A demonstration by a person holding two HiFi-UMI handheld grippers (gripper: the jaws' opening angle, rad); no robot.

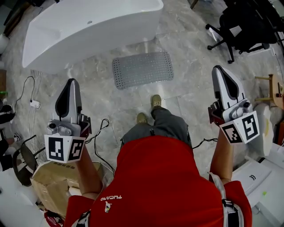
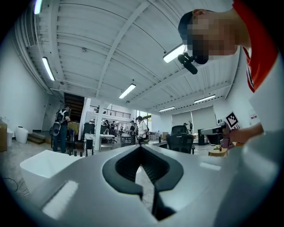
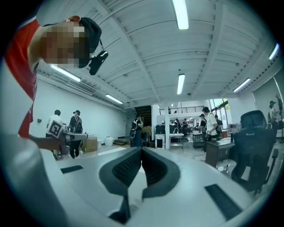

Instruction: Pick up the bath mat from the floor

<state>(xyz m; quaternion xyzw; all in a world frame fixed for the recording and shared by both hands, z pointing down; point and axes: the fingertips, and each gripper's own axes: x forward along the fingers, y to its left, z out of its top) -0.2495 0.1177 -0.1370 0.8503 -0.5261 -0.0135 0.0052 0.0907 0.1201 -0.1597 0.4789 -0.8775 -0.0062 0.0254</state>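
Open-plan office-workshop hall: strip lights (image 3: 181, 13), office chair (image 1: 242, 26), freestanding bathtub (image 1: 88, 26) on marble floor (image 1: 191, 57).

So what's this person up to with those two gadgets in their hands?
A person in a red shirt holds a hand-held gripper in each hand, out at either side. The job is to pick up the grey mat, which lies flat on the floor just ahead of their feet, beside a white bathtub. Nothing has been grabbed yet: the left hand-held gripper and the right hand-held gripper are both shut and empty, neither touching the mat.
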